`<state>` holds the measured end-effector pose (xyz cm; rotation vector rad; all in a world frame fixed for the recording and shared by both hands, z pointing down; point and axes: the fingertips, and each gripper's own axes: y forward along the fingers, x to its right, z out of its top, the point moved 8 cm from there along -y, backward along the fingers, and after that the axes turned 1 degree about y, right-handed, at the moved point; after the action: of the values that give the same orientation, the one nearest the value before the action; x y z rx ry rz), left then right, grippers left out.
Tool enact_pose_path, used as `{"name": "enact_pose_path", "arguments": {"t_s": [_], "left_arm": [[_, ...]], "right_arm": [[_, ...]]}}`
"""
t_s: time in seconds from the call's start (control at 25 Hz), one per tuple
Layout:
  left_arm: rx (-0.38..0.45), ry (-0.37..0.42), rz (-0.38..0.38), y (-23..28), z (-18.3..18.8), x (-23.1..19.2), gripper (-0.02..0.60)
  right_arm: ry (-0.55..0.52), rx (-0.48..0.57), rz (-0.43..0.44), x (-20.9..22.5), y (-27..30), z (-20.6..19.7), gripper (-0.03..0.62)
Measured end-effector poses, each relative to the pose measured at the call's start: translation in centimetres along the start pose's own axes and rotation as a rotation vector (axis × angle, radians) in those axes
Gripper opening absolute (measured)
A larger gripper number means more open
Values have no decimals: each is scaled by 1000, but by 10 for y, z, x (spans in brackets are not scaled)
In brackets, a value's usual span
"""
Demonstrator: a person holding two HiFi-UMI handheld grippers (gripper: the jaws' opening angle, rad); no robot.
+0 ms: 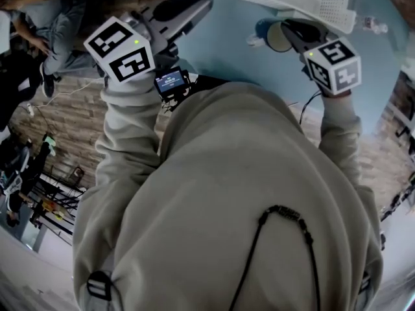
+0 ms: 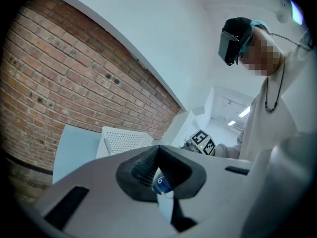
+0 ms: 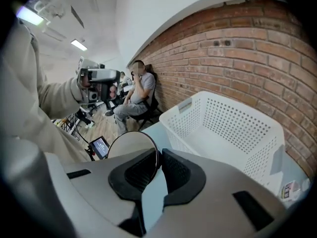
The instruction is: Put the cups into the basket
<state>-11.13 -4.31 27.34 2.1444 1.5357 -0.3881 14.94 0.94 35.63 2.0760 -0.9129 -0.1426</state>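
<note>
From where I stand, the cup (image 3: 130, 145) held near the white basket (image 3: 233, 128) on the blue table (image 1: 227, 50) should go well over the basket's near wall, kept level, before it is let go. The right gripper (image 3: 158, 155) is nearly closed, its jaws pinching the cup's thin wall. The left gripper (image 2: 157, 155) is closed on a small blue-and-white thing (image 2: 161, 182), perhaps another cup.

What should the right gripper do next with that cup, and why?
Probably carry the cup sideways until it is over the white basket, then let go. The right gripper is shut on the cup's wall at the rim, and the basket stands open just to the right of it in the right gripper view, so only a short move seems to be left.
</note>
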Motion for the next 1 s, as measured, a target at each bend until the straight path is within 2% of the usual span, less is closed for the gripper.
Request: {"name": "enact_pose_path", "arguments": {"t_s": [0.2, 0.4, 0.72, 1.0], "left_arm": [[-9, 40, -61, 2, 16, 25, -3], [-20, 63, -96, 4, 13, 36, -3], [-21, 68, -104, 5, 19, 40, -3], [-11, 53, -74, 4, 29, 34, -3]], "right_arm": [[-34, 65, -42, -26, -58, 23, 51], [-26, 107, -83, -36, -75, 20, 50], [-36, 134, -90, -36, -85, 35, 51], [-50, 154, -88, -19, -95, 57, 51]]}}
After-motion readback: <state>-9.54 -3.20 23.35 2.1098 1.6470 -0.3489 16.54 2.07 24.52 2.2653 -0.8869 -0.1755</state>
